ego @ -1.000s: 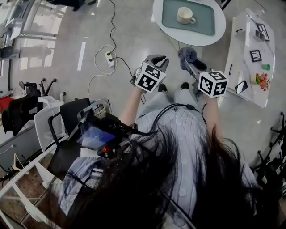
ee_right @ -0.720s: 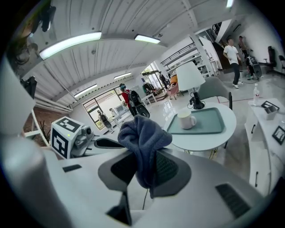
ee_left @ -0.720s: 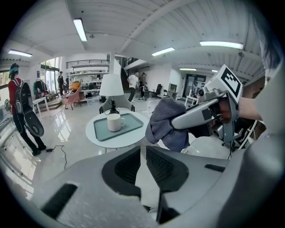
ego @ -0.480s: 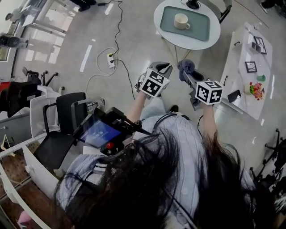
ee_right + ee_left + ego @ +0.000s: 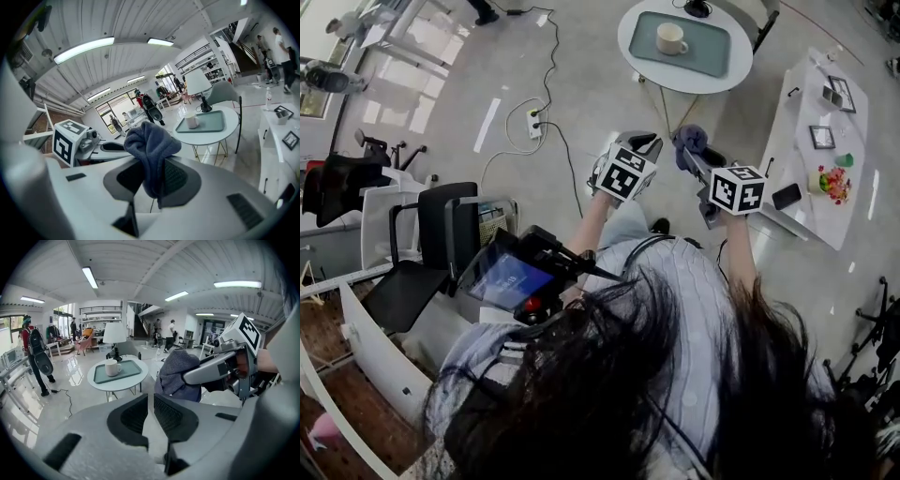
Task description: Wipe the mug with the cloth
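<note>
The right claw is clamped on a blue cloth. The left claw, jaws almost together, holds nothing. Floor separates both from the round desk, whose tray carries the mug.

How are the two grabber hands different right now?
The right gripper is pinching a blue-grey cloth; the left gripper holds nothing. The right gripper's jaws are held apart by the cloth; the left gripper's jaws are almost together. Both point toward the mug on the tray.
</note>
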The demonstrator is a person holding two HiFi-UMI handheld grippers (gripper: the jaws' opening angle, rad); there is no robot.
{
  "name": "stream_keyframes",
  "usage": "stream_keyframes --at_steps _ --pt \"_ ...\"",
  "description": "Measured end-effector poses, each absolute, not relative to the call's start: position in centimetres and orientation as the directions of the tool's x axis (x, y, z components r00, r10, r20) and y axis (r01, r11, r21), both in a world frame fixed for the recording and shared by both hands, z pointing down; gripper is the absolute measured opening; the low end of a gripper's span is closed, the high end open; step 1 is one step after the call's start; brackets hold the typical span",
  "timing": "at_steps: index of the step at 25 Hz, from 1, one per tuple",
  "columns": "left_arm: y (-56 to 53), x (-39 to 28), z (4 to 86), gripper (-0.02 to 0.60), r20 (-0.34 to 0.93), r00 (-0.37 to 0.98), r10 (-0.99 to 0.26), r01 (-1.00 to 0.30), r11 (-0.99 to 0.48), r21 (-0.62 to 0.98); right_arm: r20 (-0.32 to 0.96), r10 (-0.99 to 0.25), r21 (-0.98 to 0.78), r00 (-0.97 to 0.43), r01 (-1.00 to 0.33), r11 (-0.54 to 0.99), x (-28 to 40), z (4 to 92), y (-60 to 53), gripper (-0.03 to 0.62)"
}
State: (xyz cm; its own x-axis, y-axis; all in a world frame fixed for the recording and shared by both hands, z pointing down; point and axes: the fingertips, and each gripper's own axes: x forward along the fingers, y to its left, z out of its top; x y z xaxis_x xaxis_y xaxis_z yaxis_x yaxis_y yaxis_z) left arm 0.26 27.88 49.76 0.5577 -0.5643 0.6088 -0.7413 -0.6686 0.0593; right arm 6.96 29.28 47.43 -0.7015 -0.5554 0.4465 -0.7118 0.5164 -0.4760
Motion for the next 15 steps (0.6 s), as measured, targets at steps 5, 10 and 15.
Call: stream_keyframes --at_steps 5,10,15 --pt "29.5 0.0 49.9 0.054 0.625 0.541 -0.563 -0.751 -0.658 0.057 0.434 -0.552 -0.481 -0.712 -0.701 0.526 7.0 47.3 31.0 0.095" --pt "30.0 0.1 49.8 0.054 0.618 0.545 -0.566 -0.741 -0.670 0.041 0.417 -0.566 -0.484 -0.711 -0.701 0.524 7.0 47.1 31.6 0.095" --pt "29.3 1.4 50.0 0.053 0.612 0.571 -0.547 -0.704 -0.710 0.022 0.406 -0.607 -0.479 -0.683 -0.724 0.496 8.2 46.7 31.6 0.095"
